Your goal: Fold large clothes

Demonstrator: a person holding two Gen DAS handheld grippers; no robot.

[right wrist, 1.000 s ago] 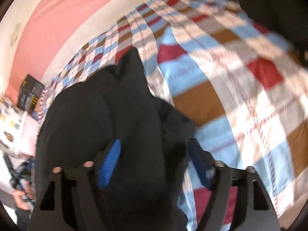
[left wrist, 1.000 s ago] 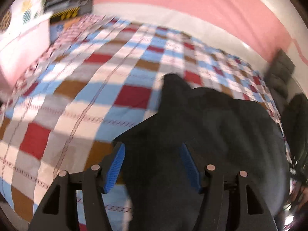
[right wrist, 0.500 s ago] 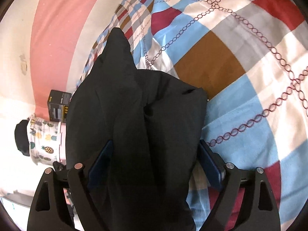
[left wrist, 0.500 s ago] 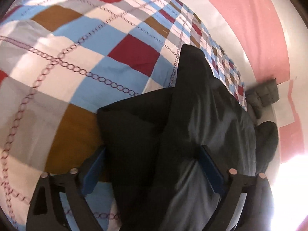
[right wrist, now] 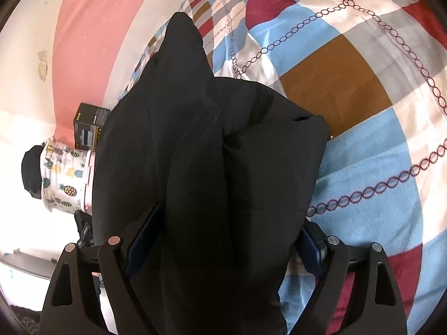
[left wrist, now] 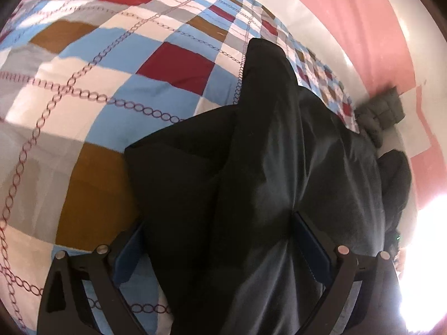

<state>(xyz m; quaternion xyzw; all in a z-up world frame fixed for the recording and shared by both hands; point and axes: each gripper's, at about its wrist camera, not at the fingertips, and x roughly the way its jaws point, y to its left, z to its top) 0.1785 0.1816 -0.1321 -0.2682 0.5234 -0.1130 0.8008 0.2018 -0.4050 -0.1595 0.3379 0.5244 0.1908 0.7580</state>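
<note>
One black garment (left wrist: 279,167) lies between two wide-spread tongs (left wrist: 220,248) on one checked bedcover (left wrist: 83,111).

No wording can be made out in either view. The black cardboard box with a yellow-striped edge (right wrist: 88,129), at the left of the right wrist view against the pink wall, carries pale printed lines, but they are too small and blurred to read.

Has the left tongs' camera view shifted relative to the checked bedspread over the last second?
Yes. The left tongs have dipped toward the checked bedspread, squares looming larger, and their jaws have just been opening around the black garment.
</note>
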